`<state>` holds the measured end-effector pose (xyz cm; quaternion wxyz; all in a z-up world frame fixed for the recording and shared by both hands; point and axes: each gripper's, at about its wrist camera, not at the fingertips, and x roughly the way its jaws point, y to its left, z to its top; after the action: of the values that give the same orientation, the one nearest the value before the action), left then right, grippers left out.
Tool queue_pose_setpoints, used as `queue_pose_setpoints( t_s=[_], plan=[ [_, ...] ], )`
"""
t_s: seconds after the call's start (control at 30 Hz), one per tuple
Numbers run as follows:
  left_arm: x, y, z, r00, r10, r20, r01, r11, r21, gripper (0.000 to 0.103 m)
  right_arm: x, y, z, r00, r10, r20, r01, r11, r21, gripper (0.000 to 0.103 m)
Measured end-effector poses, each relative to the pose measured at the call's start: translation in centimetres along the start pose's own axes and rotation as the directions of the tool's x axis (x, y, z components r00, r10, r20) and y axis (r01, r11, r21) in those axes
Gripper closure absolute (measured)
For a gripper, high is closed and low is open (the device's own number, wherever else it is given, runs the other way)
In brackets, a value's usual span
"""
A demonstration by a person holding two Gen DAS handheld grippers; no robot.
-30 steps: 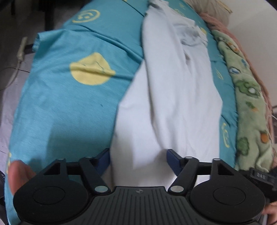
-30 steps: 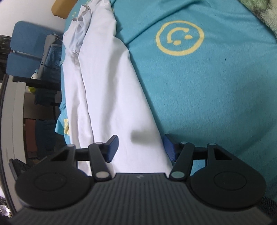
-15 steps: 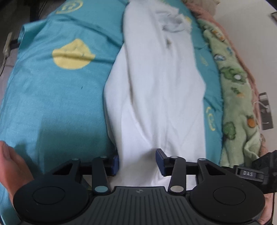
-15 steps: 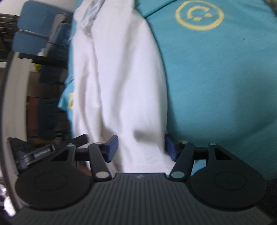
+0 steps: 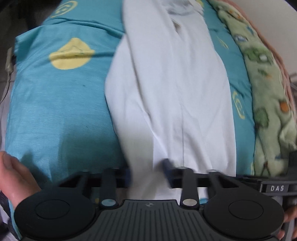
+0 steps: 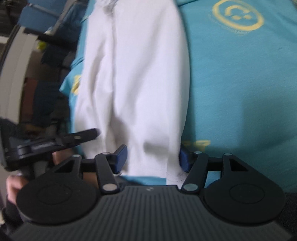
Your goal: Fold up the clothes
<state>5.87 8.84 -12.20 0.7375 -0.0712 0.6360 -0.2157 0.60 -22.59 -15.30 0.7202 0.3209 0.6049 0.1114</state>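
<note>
A long white garment (image 5: 176, 83) lies lengthwise on a teal bed sheet (image 5: 55, 102) printed with yellow smileys. My left gripper (image 5: 147, 166) is at the garment's near hem. Its jaws are closing, and the cloth bunches between the pads with creases running out from the right fingertip (image 5: 166, 163). In the right wrist view the same white garment (image 6: 139, 74) runs away from my right gripper (image 6: 152, 157). Those jaws are closing too, with the hem's right part between the blue pads (image 6: 121, 155), which stand just clear of the cloth. The left gripper (image 6: 55, 142) shows at the left.
A green patterned blanket (image 5: 269, 92) lies along the bed's far right side. Teal sheet (image 6: 232, 83) stretches wide to the right of the garment. A hand (image 5: 13, 176) is at the lower left. A blue chair (image 6: 37, 16) and dark furniture stand beyond the bed's left edge.
The left jaws have narrowed sharply around the garment's hem. The right jaws have narrowed a little. Both grippers have rolled and shifted, and the left gripper has come into the right wrist view.
</note>
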Motion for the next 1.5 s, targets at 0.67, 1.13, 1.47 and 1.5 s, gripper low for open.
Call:
queue_pose_setpoints(
  t_s=[0.67, 1.13, 1.47, 1.5],
  plan=[
    [-15.7, -0.2, -1.7, 0.863, -0.246, 0.440, 0.361, 0.911, -0.200, 0.100, -16.4, 6.6, -1.0, 0.915, 0.101, 0.392, -0.051, 0.989, -0.136, 0.092],
    [-20.5, -4.5, -15.7, 0.851, -0.191, 0.489, 0.303, 0.940, -0.159, 0.100, -19.1, 4.1, -13.8, 0.853, 0.176, 0.492, -0.110, 0.981, -0.159, 0.092],
    [-20.6, -5.9, -14.2, 0.859, -0.124, 0.497, 0.238, 0.956, -0.174, 0.100, -19.0, 3.3, -12.6, 0.827, 0.190, 0.529, -0.144, 0.981, -0.127, 0.092],
    [-20.3, -5.8, -13.2, 0.863, -0.109, 0.492, 0.225, 0.957, -0.181, 0.099, -18.8, 3.4, -11.9, 0.828, 0.186, 0.529, -0.142, 0.982, -0.124, 0.092]
  ],
)
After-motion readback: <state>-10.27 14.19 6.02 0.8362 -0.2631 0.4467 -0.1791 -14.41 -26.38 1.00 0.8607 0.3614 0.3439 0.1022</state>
